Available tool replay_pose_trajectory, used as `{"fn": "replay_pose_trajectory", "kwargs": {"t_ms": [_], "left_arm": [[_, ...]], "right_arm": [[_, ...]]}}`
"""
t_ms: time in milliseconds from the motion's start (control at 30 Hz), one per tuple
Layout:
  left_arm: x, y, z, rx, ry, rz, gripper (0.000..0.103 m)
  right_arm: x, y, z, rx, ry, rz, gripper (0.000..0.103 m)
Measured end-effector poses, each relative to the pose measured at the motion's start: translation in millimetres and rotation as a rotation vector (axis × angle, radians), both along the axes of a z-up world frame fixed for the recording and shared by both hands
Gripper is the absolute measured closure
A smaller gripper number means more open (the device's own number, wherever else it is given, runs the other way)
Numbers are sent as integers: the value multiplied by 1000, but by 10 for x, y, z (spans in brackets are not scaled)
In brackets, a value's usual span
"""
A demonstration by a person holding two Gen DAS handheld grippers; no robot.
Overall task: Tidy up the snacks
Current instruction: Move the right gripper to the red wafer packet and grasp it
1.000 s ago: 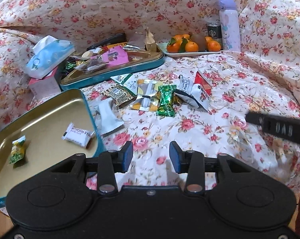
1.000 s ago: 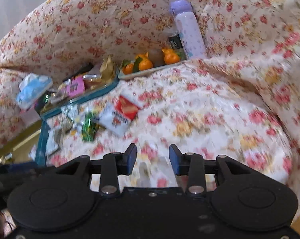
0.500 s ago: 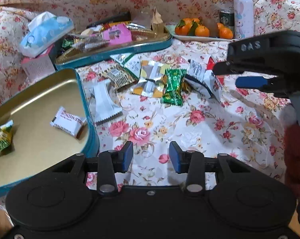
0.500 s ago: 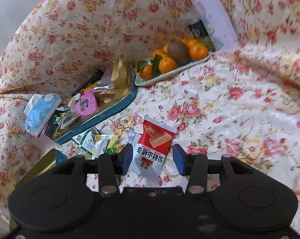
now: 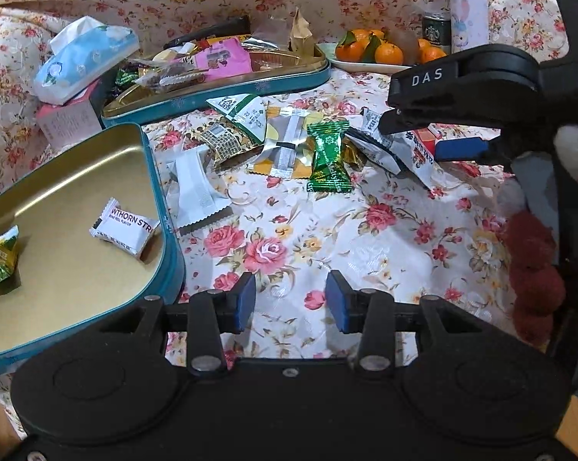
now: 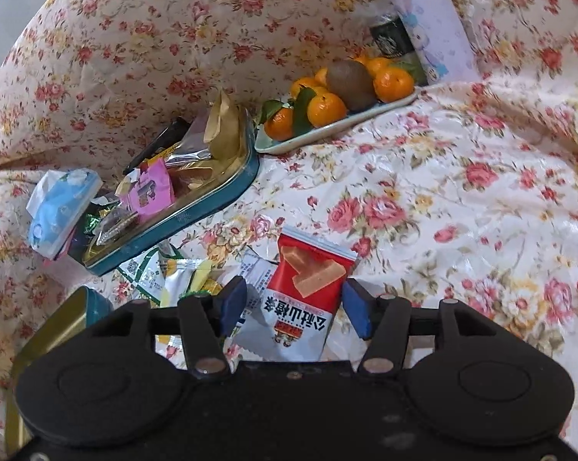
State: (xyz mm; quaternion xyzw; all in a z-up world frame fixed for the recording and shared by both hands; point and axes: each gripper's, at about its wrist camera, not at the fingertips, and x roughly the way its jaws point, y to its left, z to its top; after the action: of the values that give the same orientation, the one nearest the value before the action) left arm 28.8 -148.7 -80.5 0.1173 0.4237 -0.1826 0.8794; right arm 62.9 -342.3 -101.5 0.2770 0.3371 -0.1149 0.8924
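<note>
On the floral cloth (image 6: 423,176) lies a red-and-white snack packet (image 6: 304,296), flat between the right gripper (image 6: 294,303) pads, whose jaws are opening and not pressing it. The left gripper (image 5: 290,301) hangs part-open and empty beside the gold tin (image 5: 150,176), which holds a white candy (image 5: 125,230) and a green one (image 5: 0,257).
</note>
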Motion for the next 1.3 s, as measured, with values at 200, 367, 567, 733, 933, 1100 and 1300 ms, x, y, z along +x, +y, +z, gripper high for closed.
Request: {"fn": "replay_pose_trajectory", "kwargs": {"t_ms": [200,367,567,733,933,1100,1300], "left_arm": [[49,30,-19,-7,12,40,42],[43,44,-37,-18,6,41,41],[8,28,-50,-16,-23,43,41],[20,53,-50,-27,-19,43,40],[31,58,-55,-32,-14,45,39],[31,54,-54,-30,-12,49,39],[38,53,-52,-28,-7,52,39]], "right_arm": [[41,-16,-11,-29,-7,16,43],[16,-23,0,-42,-3,24,43],[-67,-22,-7,-63,7,33,43],[-71,59,19,-165,28,69,44],[-192,68,18,-335,67,46,44],[-164,53,-7,-349,56,51,39],[-73,141,-68,-371,81,19,28]]}}
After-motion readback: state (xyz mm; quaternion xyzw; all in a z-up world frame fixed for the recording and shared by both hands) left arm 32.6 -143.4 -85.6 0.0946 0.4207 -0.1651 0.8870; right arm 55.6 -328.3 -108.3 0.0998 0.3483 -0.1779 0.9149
